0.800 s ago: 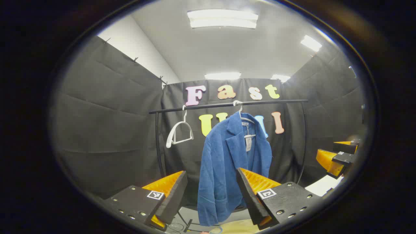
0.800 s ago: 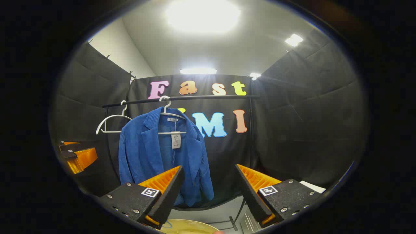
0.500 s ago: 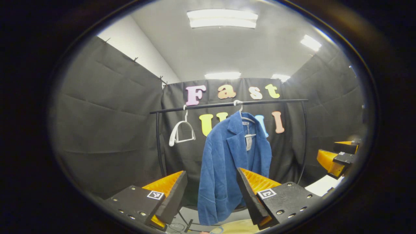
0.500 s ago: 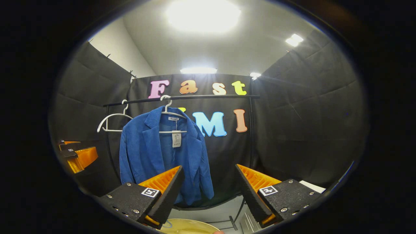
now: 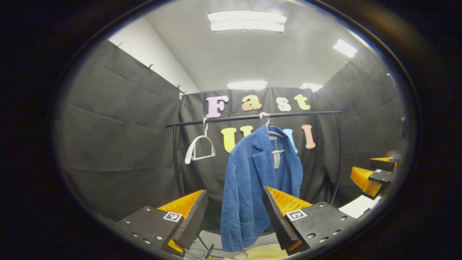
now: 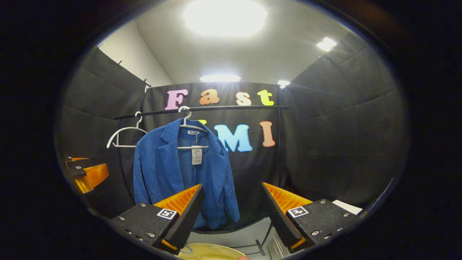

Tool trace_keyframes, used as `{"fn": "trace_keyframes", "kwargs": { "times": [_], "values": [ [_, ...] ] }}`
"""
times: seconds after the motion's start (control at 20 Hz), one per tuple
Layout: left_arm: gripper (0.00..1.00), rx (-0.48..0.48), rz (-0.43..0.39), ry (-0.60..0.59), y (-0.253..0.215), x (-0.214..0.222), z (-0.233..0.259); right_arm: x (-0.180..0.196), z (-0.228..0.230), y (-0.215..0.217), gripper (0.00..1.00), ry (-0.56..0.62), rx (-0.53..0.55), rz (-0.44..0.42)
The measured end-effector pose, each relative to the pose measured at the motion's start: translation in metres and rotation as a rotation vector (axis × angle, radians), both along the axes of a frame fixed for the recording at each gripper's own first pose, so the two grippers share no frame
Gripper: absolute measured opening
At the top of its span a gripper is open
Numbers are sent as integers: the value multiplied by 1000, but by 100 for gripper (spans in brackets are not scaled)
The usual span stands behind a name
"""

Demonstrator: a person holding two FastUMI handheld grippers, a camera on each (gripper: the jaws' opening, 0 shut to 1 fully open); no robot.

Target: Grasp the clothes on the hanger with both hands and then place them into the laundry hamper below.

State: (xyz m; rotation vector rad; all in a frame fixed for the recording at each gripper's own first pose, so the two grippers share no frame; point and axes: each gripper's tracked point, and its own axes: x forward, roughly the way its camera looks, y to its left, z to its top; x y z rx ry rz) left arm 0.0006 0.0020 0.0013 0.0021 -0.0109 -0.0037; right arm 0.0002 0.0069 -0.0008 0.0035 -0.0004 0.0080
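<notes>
Holding both tongs wide and empty, my left gripper and right gripper face the blue jacket on its white hanger, well apart. Tugging could drag that hanger off the rail (hamper barely visible below).

Little has changed since the earlier pictures. In the left gripper view the blue jacket has swung slightly on its hanger: its lower hem sat a touch higher and nearer the left half a second ago and has now drifted back down and a little to the right. The empty white hanger on the rail has also rocked slightly and come back. In the right gripper view the jacket sits marginally further right than before.
</notes>
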Motion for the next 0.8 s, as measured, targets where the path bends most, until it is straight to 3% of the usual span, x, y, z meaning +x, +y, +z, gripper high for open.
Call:
{"fn": "trace_keyframes", "kwargs": {
  "times": [0.25,0.7,0.75,0.8],
  "values": [
    [88,3,20,-8,0,7,4,12,11,-4,95,-26,-11,23],
    [88,12,39,-37,-36,54,30,88,44,-21,95,-69,20,77],
    [82,7,40,-41,-40,60,33,97,46,-21,95,-72,20,85],
    [82,7,43,-44,-41,67,36,105,48,-18,95,-77,20,95]
  ]
}}
